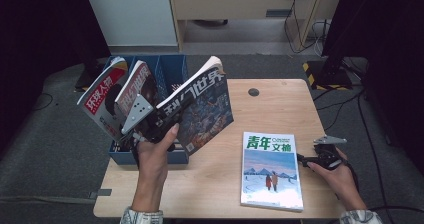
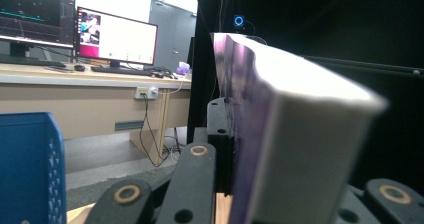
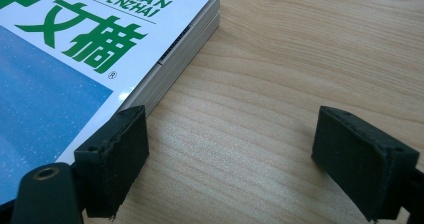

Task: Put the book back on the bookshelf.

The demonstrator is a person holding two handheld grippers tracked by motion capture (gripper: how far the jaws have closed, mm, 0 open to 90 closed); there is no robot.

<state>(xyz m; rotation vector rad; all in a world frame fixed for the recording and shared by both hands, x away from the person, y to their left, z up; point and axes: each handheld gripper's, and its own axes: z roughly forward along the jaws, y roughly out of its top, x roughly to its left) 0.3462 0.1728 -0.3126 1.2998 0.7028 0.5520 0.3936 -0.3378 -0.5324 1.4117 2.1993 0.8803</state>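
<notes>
Black left gripper (image 1: 167, 118) bears a grey three-cornered plate; patterned sleeve cuffs (image 1: 142, 216).

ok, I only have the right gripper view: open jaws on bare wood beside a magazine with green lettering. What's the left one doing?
Observer: The left gripper is shut on a dark-covered magazine, held tilted above the blue file rack.
Operator: Anything in the rack already?
Observer: Two magazines lean in it; the nearer one has a red cover.
Operator: Is my magazine lying flat?
Observer: Yes, the green-lettered magazine lies flat near the table's front edge, with the right gripper at its right side.
</notes>
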